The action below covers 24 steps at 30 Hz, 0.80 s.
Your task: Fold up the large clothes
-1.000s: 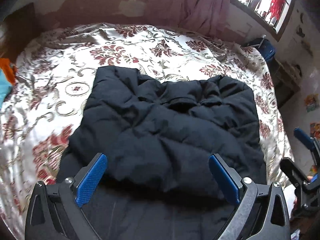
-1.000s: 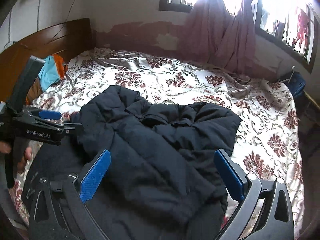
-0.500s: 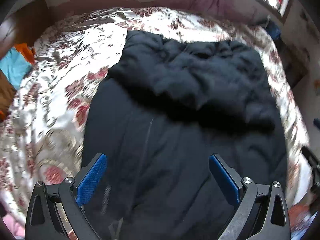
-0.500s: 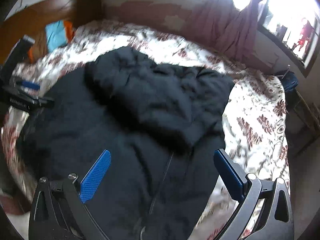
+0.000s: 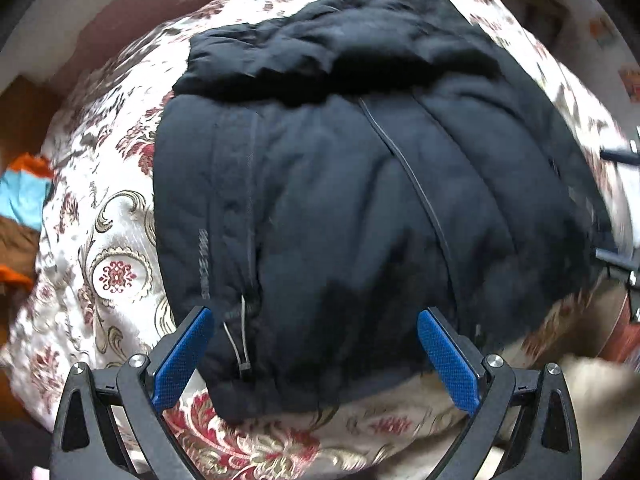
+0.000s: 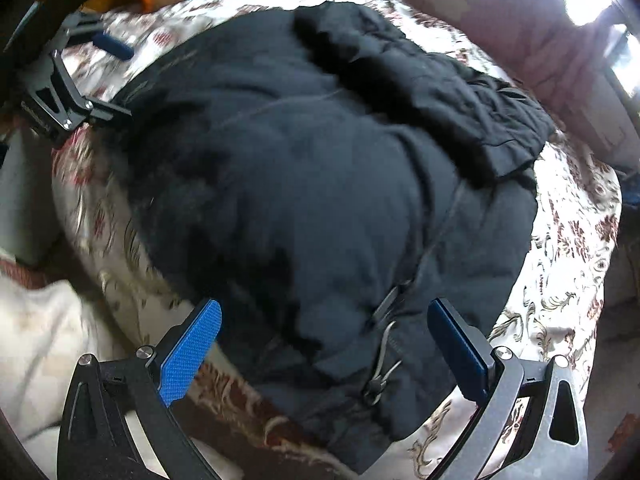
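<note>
Left wrist view shows my left gripper (image 5: 312, 344) spread wide with nothing between its blue pads, poised over the near hem of the dark navy padded jacket (image 5: 340, 200). On the right wrist camera my right gripper (image 6: 324, 344) is equally wide and empty, above the hem corner where a grey drawcord toggle (image 6: 380, 364) dangles.

I judge the fold partly done: the upper section, sleeves or hood, I cannot tell which, already lies doubled back across the chest as a rumpled black band (image 5: 340, 52). The lower body is unfolded, so bringing the hem up looks like what remains.

It lies front-up across the cream satin bedspread with red floral print (image 5: 120, 272), puffy, softly creased, its zip (image 5: 404, 168) running down the middle.
</note>
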{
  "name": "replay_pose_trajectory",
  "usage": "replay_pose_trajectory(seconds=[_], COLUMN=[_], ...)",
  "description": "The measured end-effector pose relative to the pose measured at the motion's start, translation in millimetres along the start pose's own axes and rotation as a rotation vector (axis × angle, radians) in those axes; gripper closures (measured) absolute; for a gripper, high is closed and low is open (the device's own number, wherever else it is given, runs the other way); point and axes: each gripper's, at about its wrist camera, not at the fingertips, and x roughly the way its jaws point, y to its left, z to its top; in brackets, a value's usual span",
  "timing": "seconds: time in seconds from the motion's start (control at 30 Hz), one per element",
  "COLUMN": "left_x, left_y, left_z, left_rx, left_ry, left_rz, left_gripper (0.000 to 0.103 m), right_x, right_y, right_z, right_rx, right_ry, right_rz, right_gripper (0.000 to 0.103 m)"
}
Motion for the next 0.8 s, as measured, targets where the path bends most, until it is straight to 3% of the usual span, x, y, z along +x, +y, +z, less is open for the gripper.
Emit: replay_pose_trajectory(seconds=[0.3,0.5,0.67,0.8], left_x=[3.8,14.5,26.4,26.8], left_y=[-16.8,-19.2,-28.7,-35.3], left_z=[-43.9,-55.3,-60.6,-63.2], left_rx=[0.043,0.014,0.026,0.030], left_ry=[0.055,0.067,0.082,0.082], left_rz=[0.058,0.078,0.120,0.128], left_gripper=[0.001,0.001,0.001,0.001], right_x=[22.2,45.4,63.1,56.8], right_y=[33.3,55.8,70.6,62.8], right_z=[-29.0,-46.5,-47.3,-37.6], right_rx=[-0.141,-0.239,-0.305,-0.249], right_ry=[0.109,0.167,0.188,0.149], right_rz=[-0.012,-0.140,-0.317,-0.340], right_gripper=[0.002,0.002,0.002,0.002])
